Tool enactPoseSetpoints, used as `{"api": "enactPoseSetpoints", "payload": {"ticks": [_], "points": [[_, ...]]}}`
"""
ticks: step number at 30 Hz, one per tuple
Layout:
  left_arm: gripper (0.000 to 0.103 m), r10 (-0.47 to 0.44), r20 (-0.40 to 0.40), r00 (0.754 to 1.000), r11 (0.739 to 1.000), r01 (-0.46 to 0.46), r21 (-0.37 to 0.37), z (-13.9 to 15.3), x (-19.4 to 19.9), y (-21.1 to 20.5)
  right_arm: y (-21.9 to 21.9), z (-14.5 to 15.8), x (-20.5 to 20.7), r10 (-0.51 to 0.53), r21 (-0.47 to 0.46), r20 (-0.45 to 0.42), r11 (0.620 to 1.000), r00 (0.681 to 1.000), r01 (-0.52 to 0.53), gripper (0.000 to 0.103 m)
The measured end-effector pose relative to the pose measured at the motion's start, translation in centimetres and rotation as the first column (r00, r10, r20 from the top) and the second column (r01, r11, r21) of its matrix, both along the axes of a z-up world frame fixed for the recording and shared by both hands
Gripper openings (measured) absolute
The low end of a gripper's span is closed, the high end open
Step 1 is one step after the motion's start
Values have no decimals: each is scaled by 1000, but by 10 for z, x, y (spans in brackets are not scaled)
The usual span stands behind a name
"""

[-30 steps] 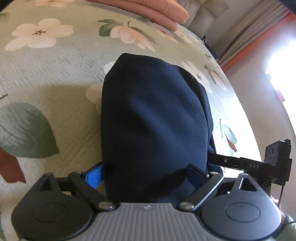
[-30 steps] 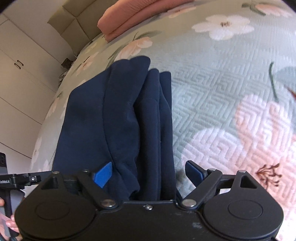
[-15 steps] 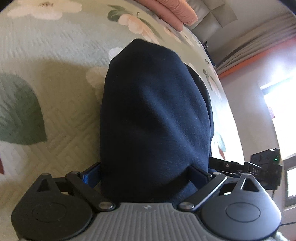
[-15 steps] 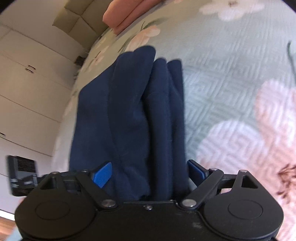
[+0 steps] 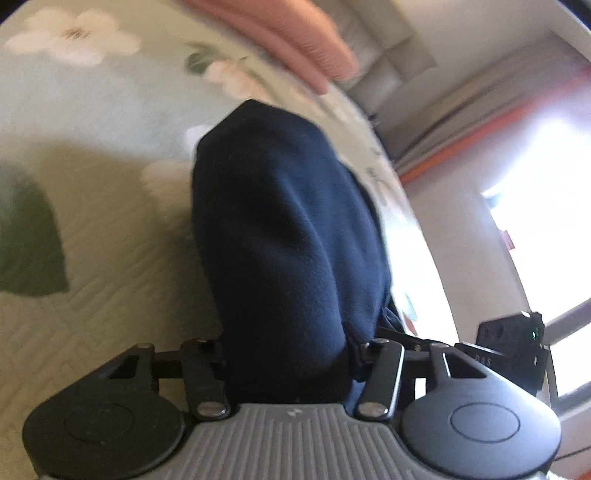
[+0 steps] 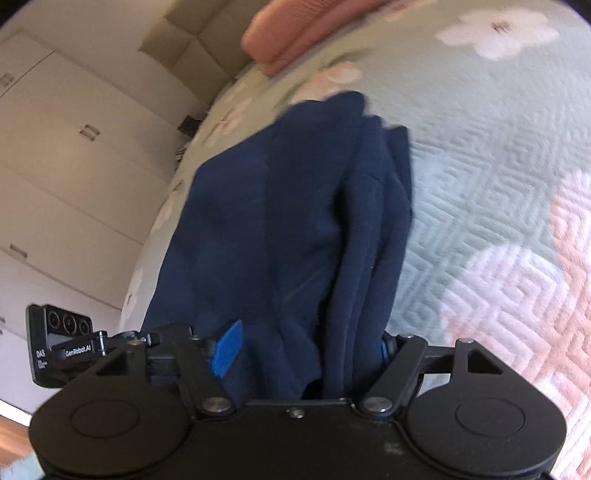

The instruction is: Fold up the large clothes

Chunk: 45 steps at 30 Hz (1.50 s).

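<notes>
A navy garment [image 5: 288,221], folded into a thick bundle, lies on a pale green floral bedspread [image 5: 92,258]. My left gripper [image 5: 290,349] is at the bundle's near end. Its jaws are closing, and the fabric is pinched between them and hides the pads. In the right wrist view the same navy garment [image 6: 288,221] shows several stacked layers. My right gripper [image 6: 306,347] straddles that near end too. Its jaws are closing, and its blue pads [image 6: 227,349] press against the cloth on both sides.
A folded pink textile [image 5: 295,48] lies at the far end of the bed, also in the right view [image 6: 295,33]. The bed's edge drops off toward white wardrobe doors [image 6: 74,166]. A bright window [image 5: 535,240] is on the right.
Both pairs of jaws have narrowed onto the garment's near end, the left more than the right. Both views have tilted, and the left gripper has sunk a little.
</notes>
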<state>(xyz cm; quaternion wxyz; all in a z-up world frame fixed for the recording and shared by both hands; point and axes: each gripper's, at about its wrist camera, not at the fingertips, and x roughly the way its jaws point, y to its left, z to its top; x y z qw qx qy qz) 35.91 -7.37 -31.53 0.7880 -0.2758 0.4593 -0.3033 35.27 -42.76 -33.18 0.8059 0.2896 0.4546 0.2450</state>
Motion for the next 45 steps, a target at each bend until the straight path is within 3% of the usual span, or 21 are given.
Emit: {"api": "enactPoseSetpoints", "payload": {"ticks": [3,8,15,20,23,27,30,32,35,38,40,42,43,44,45], "points": [[55,-16,45,999,995,20,-96,17,-17,7,6,20,-12,8,42,45,999,999,-9,86],[55,-10,112,994,989,26,-143,53,-62,30,25,62,-55,40,70,144,996,989,-51,86],[55,26,94,995,984,-9,-179,88,-151,92,81,112,-133,85,47,185,994,979,-95,85],[55,-22,41,999,992,27,-126,82,-208,126,122,104,-195,115,-1,104,993,988,-116,86],[56,-29,-49,998,995,24,-97,49,-227,144,139,74,-218,89,-10,8,996,996,-89,85],[64,-10,-210,978,996,28,81,-5,-241,150,153,18,-232,-12,-157,-179,987,984,-16,85],[65,19,-226,974,999,-9,43,2,-252,170,144,22,-238,-49,-143,-222,990,974,17,88],[65,43,-187,981,996,-28,80,20,-257,184,141,38,-238,-41,-163,-229,987,972,3,88],[65,66,-119,991,995,-56,85,51,-265,202,145,71,-231,-48,-232,-168,973,985,8,89],[64,29,-27,999,994,-26,104,73,-263,191,175,110,-218,-11,-335,-6,942,1000,8,89],[59,-19,-24,1000,997,21,73,72,-265,177,199,123,-211,32,-398,101,918,994,11,88],[53,-88,-44,995,995,89,39,65,-274,161,229,127,-196,85,-453,180,892,980,6,69],[51,-118,-58,991,992,121,42,58,-279,152,236,119,-196,122,-476,191,879,974,-17,41],[48,-151,-83,985,987,156,50,48,-287,143,247,109,-186,152,-510,173,859,973,-44,25],[46,-170,-109,979,982,177,60,36,-287,134,251,94,-181,167,-546,148,836,975,-60,25]]}}
